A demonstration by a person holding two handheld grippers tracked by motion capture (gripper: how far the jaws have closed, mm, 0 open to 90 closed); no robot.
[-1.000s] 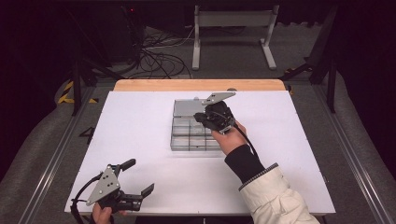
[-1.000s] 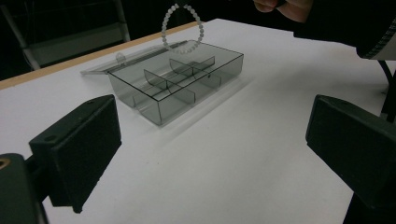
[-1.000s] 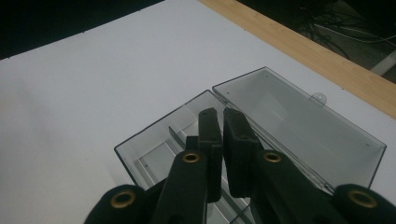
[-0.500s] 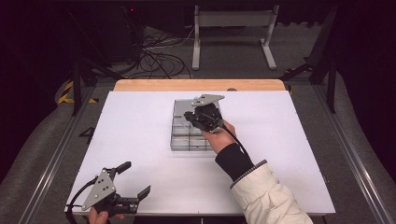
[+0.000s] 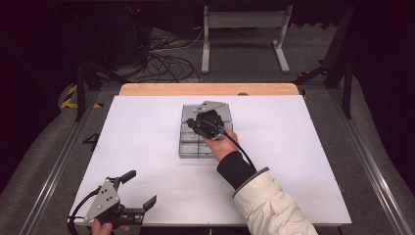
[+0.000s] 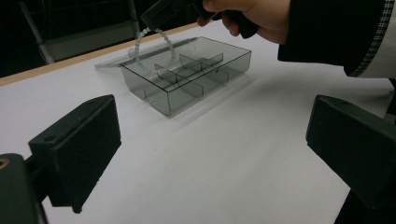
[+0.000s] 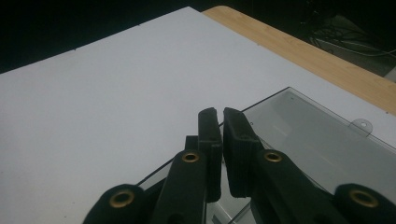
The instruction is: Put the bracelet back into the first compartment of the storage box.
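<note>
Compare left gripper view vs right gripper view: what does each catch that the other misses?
Left gripper view: bead loop hanging from the right gripper over the box dividers; left gripper jaws wide open. Right gripper view: right gripper's jaws nearly closed, close up, above the lid and its hang tab. Both: box, white table.

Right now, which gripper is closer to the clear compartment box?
Right. The right gripper hangs directly over the clear compartment box with a bead loop; the left gripper sits at the table's near left corner, well apart.

obstacle: clear box mid-table, right tool over it | bare table all around
</note>
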